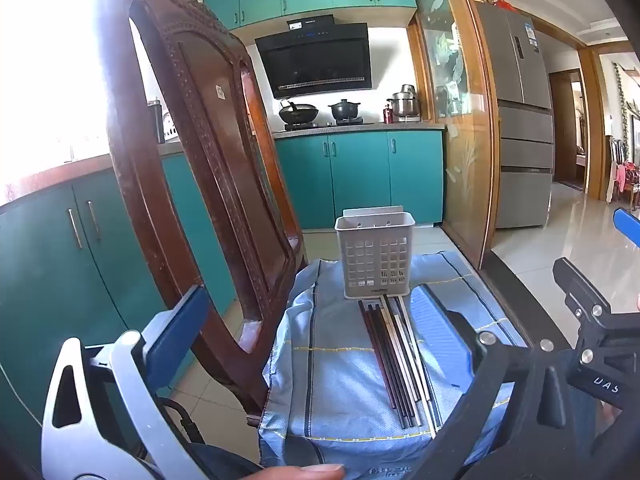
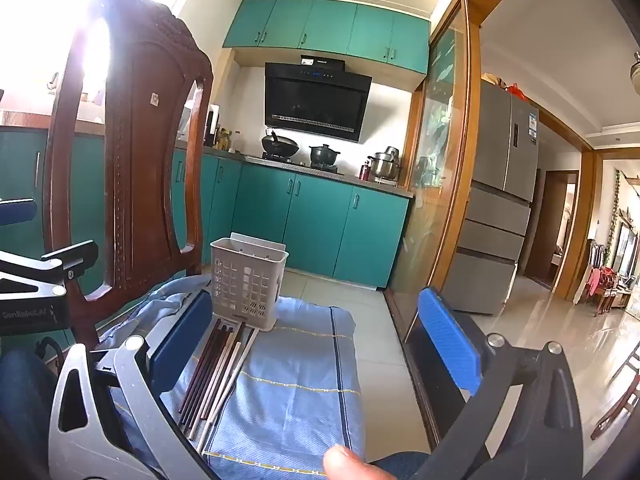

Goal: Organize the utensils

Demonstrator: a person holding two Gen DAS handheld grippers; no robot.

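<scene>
Both sets of jaws stand wide apart and empty, the left gripper [image 1: 316, 328] and the right gripper [image 2: 316, 336] hanging above the blue cloth [image 1: 340, 376]. From left to right: a carved wooden chair back [image 1: 208, 152], then the chopsticks [image 1: 400, 360] lying bundled lengthwise on the cloth, their far tips touching the grey slotted holder [image 1: 376, 256], which stands upright. The sticks lie tight together, so a pinch may drag several along, or nudge the light holder over.
</scene>
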